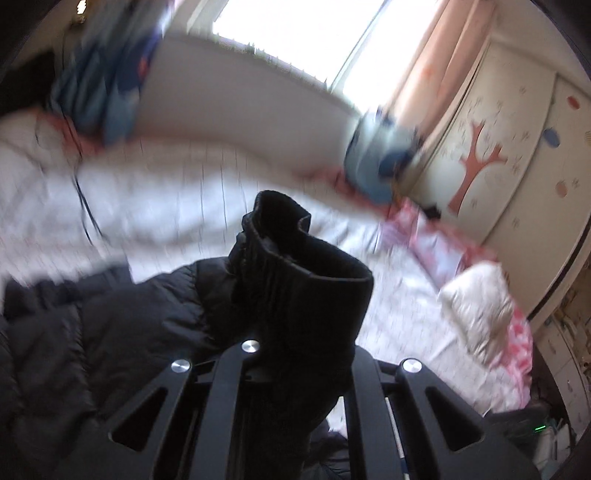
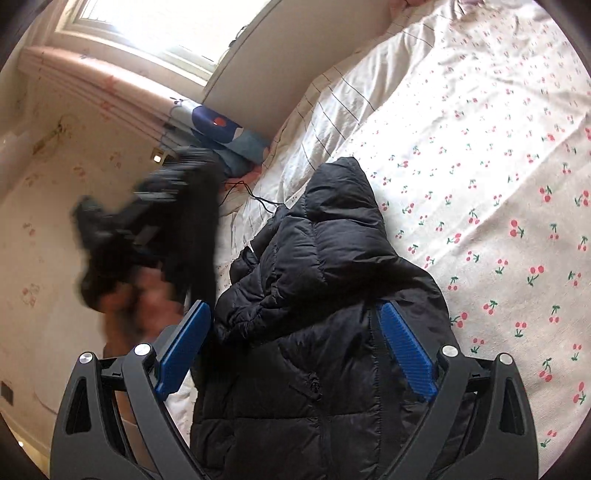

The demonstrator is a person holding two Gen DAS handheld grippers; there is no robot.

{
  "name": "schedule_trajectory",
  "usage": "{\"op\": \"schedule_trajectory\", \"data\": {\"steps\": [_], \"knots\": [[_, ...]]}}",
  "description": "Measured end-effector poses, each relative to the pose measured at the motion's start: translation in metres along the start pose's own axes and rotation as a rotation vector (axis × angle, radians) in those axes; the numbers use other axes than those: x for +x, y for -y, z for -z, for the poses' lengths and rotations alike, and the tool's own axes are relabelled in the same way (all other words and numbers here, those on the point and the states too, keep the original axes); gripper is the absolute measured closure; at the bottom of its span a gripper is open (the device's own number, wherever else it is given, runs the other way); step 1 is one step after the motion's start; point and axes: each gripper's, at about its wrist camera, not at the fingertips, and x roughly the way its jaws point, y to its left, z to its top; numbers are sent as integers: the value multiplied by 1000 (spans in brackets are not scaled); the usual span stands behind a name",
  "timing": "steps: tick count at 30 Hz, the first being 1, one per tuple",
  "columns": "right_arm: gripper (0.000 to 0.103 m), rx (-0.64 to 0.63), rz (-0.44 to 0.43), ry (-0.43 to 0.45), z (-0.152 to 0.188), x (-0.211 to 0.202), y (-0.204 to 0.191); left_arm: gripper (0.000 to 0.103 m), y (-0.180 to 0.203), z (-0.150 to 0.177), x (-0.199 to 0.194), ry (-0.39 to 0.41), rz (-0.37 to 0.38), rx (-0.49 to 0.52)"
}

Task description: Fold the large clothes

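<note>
Left gripper (image 1: pixel 295 354) fingers clamped shut, right gripper (image 2: pixel 295 347) fingers spread wide, both angled downward

One black puffer jacket (image 2: pixel 332 295) lies on one bed (image 2: pixel 498 166) with a cherry-print sheet. Two grippers show: the left gripper (image 1: pixel 295 354), clamped on one sleeve cuff (image 1: pixel 295 258), and the right gripper (image 2: pixel 295 347), whose two blue pads (image 2: pixel 406 350) stand apart. One window (image 1: pixel 295 22), one peach curtain (image 1: pixel 443 62), one black cable (image 2: pixel 255 195) and one wardrobe (image 1: pixel 517 147) bearing one tree motif complete the count
</note>
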Motion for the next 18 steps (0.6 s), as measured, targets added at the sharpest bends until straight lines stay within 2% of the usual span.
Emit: {"op": "schedule_trajectory", "data": {"steps": [5, 7, 8, 9, 10, 11, 12, 15, 18], "knots": [[13, 25, -8, -15, 2, 6, 6, 94, -15, 50, 54, -129, -36, -32], [13, 39, -18, -23, 3, 9, 9, 89, -18, 61, 66, -165, -56, -35], [13, 54, -28, -28, 3, 11, 12, 78, -20, 64, 68, -179, -63, -34], [13, 63, -35, -28, 3, 13, 14, 58, -21, 64, 67, -189, -77, -29], [13, 67, -37, -26, 3, 13, 15, 48, -19, 63, 65, -198, -99, -13], [13, 69, -38, -22, 2, 14, 16, 30, -17, 63, 63, -203, -114, 8], [13, 69, -40, -19, 2, 15, 16, 22, -16, 62, 60, -204, -138, 33], [13, 74, -53, -13, 0, 18, 18, 14, -7, 52, 39, -213, -193, 96], [13, 66, -58, -13, -7, 27, 16, 14, -11, 42, -3, -212, -233, 115]]}}
